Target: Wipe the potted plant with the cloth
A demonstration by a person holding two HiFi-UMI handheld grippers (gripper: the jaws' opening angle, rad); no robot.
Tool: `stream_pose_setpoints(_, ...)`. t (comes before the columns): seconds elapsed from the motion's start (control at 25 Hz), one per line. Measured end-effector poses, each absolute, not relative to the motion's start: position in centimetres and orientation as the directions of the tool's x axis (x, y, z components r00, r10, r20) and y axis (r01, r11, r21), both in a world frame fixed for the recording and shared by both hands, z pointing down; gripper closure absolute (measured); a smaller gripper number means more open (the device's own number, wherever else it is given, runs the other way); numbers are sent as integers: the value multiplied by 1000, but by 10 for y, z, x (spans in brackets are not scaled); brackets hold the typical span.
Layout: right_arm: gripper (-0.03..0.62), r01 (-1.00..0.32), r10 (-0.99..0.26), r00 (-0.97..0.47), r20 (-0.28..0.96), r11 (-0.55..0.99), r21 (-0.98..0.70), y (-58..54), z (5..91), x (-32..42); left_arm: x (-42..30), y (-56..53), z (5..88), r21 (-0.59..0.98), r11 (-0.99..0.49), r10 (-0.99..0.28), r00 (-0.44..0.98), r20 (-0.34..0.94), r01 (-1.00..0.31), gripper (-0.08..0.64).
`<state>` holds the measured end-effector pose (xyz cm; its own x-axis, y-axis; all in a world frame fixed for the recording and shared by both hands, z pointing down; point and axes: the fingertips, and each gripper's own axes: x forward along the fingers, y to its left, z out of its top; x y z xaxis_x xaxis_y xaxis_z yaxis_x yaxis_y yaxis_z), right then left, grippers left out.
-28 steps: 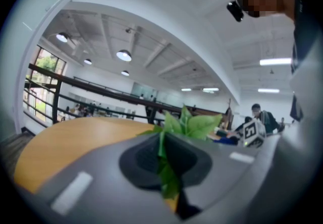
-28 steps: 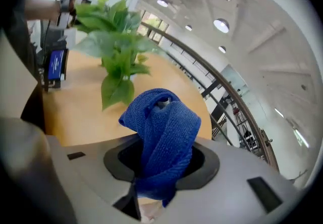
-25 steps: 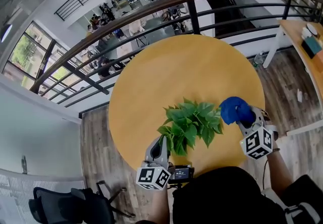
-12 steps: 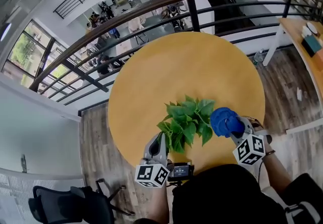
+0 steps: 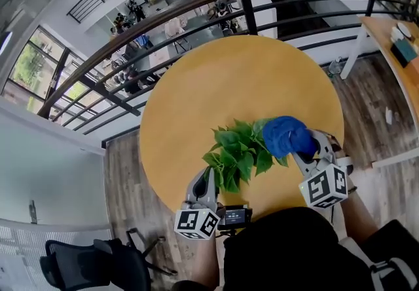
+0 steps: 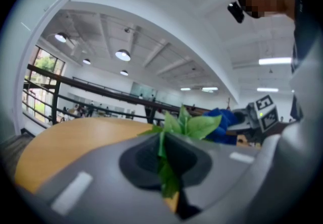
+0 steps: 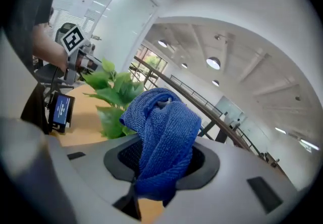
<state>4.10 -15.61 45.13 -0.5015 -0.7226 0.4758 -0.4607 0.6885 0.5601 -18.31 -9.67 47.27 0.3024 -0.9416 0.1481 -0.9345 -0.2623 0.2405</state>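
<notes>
Left gripper [image 5: 211, 181] tight on a leaf [image 6: 169, 182], right gripper [image 5: 302, 154] tight on cloth [image 5: 285, 135] (pot hidden by foliage [image 5: 239, 152])

Left gripper [image 5: 211, 178] and right gripper [image 5: 304, 152] each have jaws clamped tight.

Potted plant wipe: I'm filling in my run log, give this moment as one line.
left gripper: shut on leaf | right gripper: shut on blue cloth | blue cloth: over potted plant leaves, contact unclear
</notes>
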Motion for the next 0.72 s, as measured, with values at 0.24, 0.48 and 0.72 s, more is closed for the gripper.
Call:
stream_pose_setpoints(0.24,428,-234,-585,-605,540,779,582,-109,477,-32,-182,-96,472,238,-254,-944,294,150,-937,557)
stream_pose_setpoints(0.48,428,-194,-583,-487,650,798,570,-109,537,13,-185,-99,476,242,-249,-945,290,151,-938,557)
stream_pose_setpoints(0.72,428,-313,-596,-386,704,802,508,-128,548,82,-183,-99,475,240,-254,-944,294,149,-937,557)
